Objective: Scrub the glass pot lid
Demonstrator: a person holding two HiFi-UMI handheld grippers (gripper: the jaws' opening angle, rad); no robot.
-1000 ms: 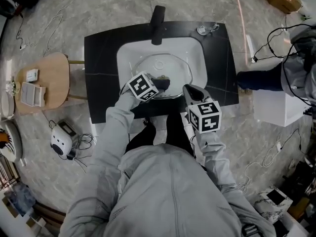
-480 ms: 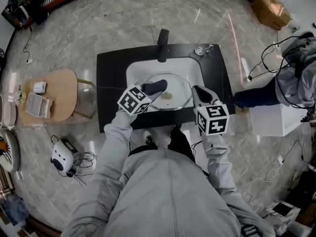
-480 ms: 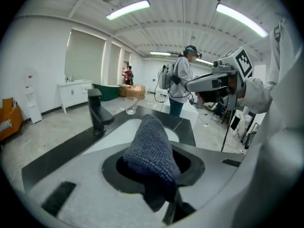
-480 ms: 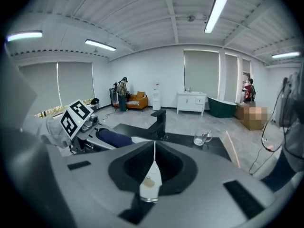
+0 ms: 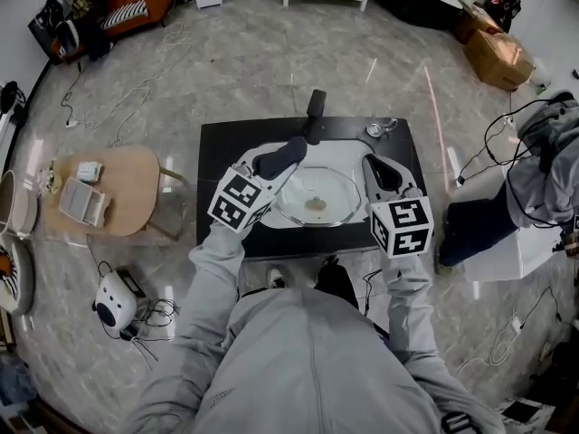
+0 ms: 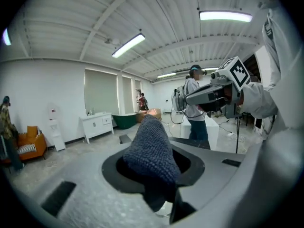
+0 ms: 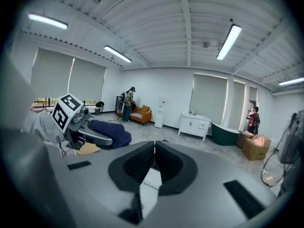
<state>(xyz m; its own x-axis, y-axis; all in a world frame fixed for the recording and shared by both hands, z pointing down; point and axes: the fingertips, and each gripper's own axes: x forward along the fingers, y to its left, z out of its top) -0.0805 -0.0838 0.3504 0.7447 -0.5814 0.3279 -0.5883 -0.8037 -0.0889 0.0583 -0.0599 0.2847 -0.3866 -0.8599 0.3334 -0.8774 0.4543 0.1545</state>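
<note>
Head view: glass lid [image 5: 318, 197] is seen lying in the white sink [image 5: 346, 155] set into a black counter [image 5: 217, 143], dome side up, with a brownish smear at its centre. Left gripper [image 5: 271, 165] is held over the lid's upper left rim; whether the cloth touches the glass cannot be told from this view. Left gripper view: jaws are clamped on a dark blue knitted cloth [image 6: 151, 148], which sticks out forward past the jaw tips. Right gripper [image 5: 373, 165] is placed just beside the lid's right edge, above the sink's right side. Right gripper view: jaws are pressed together at the tips, with nothing made out between them; only white sink surface is seen through the gap lower down. The left gripper and its cloth are also seen in that view, to the left and apart. A dark tap [image 5: 314, 107] is noted at the back of the sink, a small glass item [image 5: 380, 127] to its right on the counter. A wooden stool [image 5: 127, 183] is noted left of the counter.
</note>
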